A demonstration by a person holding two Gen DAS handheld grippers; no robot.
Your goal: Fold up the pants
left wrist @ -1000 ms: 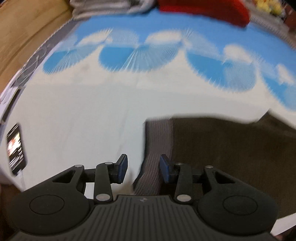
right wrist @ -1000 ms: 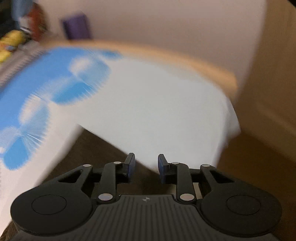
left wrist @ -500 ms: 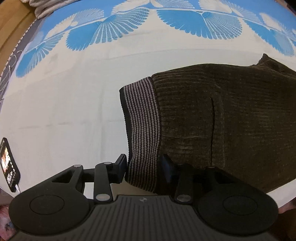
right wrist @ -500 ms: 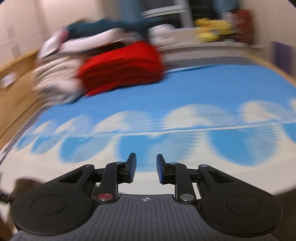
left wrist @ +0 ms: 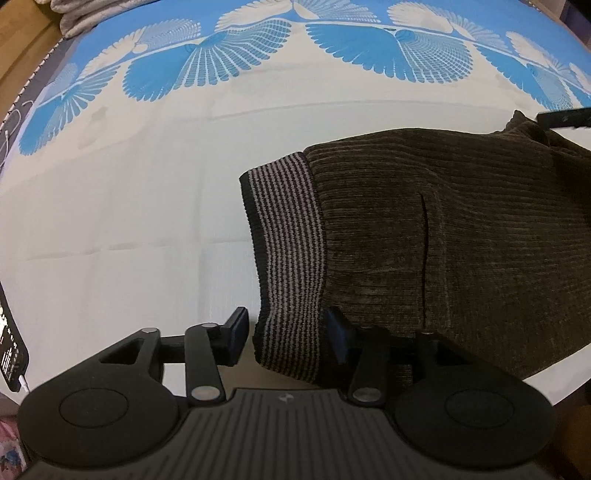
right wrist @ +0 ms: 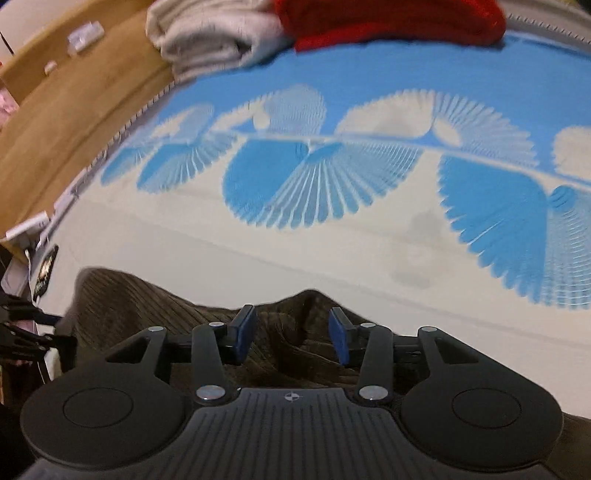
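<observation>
Brown corduroy pants [left wrist: 461, 236] flat on the blue-and-white bed sheet [left wrist: 129, 221], striped waistband [left wrist: 291, 258] between the just-widened, non-pressing fingers of the left gripper [left wrist: 286, 338]; right gripper [right wrist: 291, 334], likewise parted, empty above bunched fabric; phone [left wrist: 11, 354] near left, folded grey [right wrist: 210, 33] and red clothes [right wrist: 388, 18] far; no legible writing.

Brown corduroy pants [left wrist: 461, 229] — flat on bedsheet [left wrist: 129, 221]
</observation>
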